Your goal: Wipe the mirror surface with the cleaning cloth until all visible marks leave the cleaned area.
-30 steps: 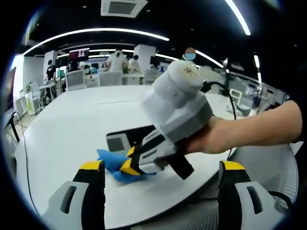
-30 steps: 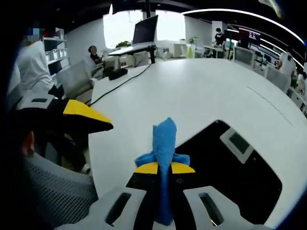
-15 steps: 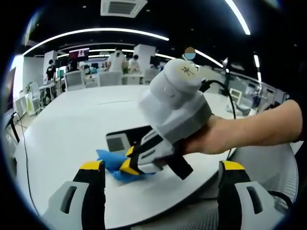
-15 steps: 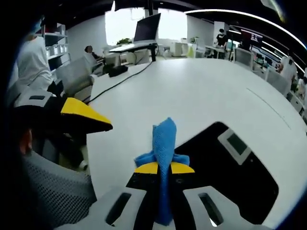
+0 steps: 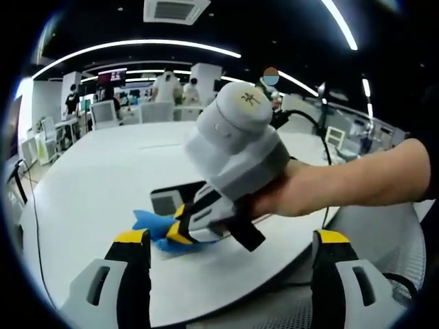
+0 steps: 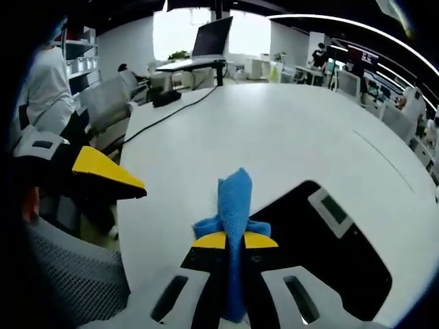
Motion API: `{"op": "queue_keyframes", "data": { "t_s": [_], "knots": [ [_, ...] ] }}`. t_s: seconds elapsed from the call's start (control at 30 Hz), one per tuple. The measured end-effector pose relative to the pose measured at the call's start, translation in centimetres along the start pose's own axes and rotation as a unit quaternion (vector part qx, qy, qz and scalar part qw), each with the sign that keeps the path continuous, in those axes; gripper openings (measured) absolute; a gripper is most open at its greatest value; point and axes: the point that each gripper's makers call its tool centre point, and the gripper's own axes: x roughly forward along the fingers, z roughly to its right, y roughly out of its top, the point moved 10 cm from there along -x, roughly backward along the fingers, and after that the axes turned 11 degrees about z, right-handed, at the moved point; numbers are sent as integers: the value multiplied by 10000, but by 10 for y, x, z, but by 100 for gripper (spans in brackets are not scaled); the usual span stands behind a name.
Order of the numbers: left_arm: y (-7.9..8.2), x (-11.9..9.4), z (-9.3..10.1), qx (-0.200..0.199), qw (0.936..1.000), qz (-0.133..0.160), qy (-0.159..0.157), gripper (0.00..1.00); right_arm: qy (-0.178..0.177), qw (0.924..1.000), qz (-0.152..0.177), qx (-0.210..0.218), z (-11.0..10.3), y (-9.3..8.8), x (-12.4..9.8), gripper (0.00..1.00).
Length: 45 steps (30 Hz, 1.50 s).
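Right gripper [image 6: 235, 240] pinching crumpled blue cleaning cloth [image 6: 233, 205], pressing it at 9 o'clock edge of dark rectangular mirror [image 6: 322, 247] lying on white table [image 6: 274, 130]. Left gripper [image 5: 233, 240] hovering, jaws spread.

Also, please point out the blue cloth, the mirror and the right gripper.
blue cloth [image 6: 234, 199], right gripper view, upper fold.
mirror [image 6: 322, 257], right gripper view, dark surface.
right gripper [image 5: 180, 227], left gripper view, between its yellow tips.

soft blue cloth [image 6: 233, 199], glossy dark mirror [image 6: 329, 253], matt white table [image 6: 274, 130]
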Motion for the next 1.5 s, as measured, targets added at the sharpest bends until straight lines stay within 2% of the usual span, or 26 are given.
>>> {"op": "queue_keyframes", "data": {
  "t_s": [0.6,1.17,1.5],
  "knots": [
    [-1,-2,-1,3,10000,0,57,98,-86,9999,-35,-39,16,7,9,1],
    [-1,-1,-1,2,10000,-35,71,98,-182,9998,-1,59,41,12,19,1],
    [-1,0,-1,17,10000,-70,68,98,-249,9996,61,109,45,12,20,1]
  ]
}}
